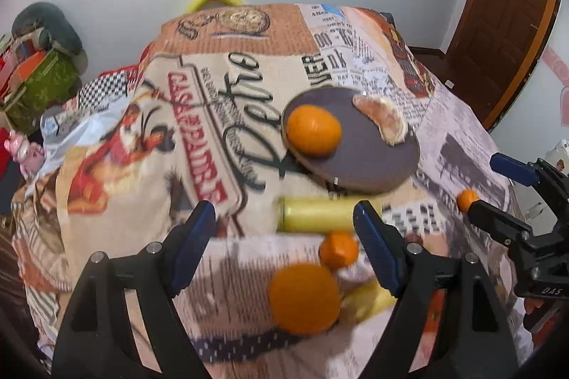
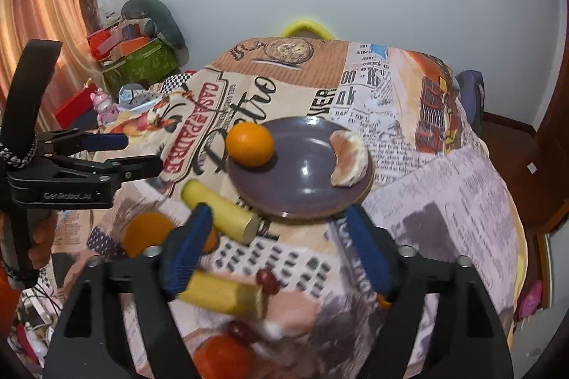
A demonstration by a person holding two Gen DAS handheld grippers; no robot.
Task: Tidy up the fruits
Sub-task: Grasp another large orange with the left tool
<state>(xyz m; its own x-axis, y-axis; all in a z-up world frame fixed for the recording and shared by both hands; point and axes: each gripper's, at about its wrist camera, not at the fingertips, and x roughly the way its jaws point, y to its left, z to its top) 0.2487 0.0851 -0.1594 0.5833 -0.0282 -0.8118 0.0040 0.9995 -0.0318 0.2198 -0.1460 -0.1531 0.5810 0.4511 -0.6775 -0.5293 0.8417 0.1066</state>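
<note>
A grey plate (image 1: 355, 162) (image 2: 302, 183) sits on the printed tablecloth and holds a whole orange (image 1: 313, 130) (image 2: 250, 144) and a peeled citrus piece (image 1: 384, 122) (image 2: 350, 162). My left gripper (image 1: 284, 236) (image 2: 129, 154) is open above a banana piece (image 1: 313, 219) (image 2: 220, 211), a small orange (image 1: 338, 251) and a big orange (image 1: 304, 297) (image 2: 145, 233), touching none. My right gripper (image 2: 281, 236) (image 1: 498, 190) is open too. A second banana piece (image 2: 227, 293) lies below its left finger, unpressed. Another small orange (image 1: 467, 199) shows by its tip.
Small dark red fruits (image 2: 266, 279) and a red-orange fruit (image 2: 220, 357) lie near the front edge. A yellow chair back (image 2: 304, 25) rises behind the table. Boxes (image 2: 142, 58) and a pink toy (image 2: 105, 105) crowd the left; a wooden door (image 1: 498, 23) stands right.
</note>
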